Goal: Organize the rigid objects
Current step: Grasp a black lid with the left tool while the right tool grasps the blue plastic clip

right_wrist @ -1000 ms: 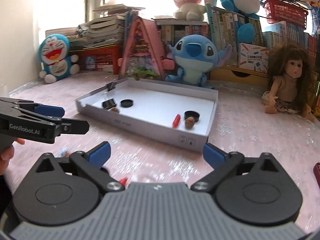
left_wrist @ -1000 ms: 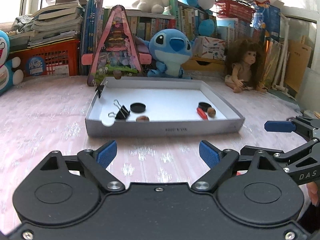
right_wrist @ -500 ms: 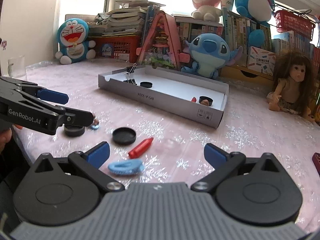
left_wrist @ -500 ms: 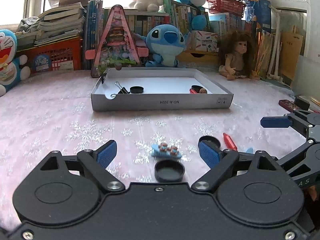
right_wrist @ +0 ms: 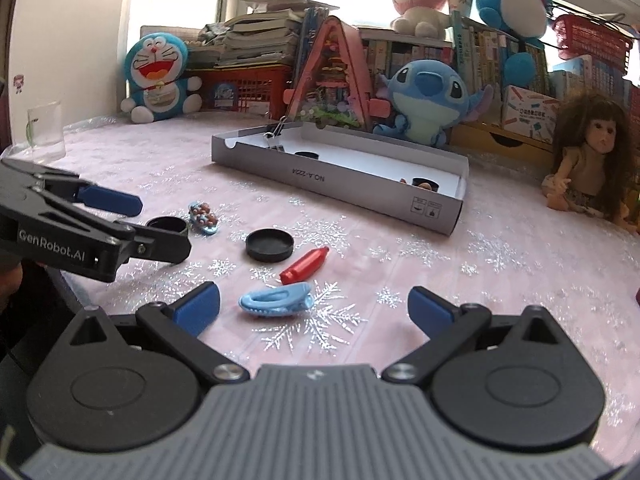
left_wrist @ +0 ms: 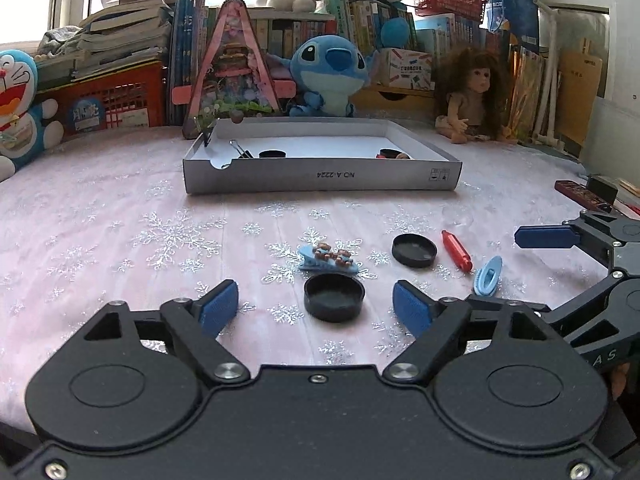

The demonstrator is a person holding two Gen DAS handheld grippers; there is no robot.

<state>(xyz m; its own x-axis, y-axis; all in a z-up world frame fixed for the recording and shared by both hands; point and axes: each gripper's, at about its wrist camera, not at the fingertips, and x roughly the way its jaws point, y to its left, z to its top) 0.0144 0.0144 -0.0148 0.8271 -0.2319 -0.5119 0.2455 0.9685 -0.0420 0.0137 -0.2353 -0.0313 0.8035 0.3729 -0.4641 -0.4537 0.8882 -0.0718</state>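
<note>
Blue-padded fingers (left_wrist: 218, 307) of both grippers spread wide, empty.

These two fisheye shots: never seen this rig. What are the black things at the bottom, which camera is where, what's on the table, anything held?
No robot arm here: a person holds a two-finger tool in each hand, each with a camera looking along its fingers. One picture is from the left tool, the other from the right tool; each also sees the other from the side. Both are open and hold nothing. On the pink cloth lie two black lids, a red cylinder, a plain blue clip and a decorated blue clip. Behind them stands a grey box with a few small items inside.
</note>
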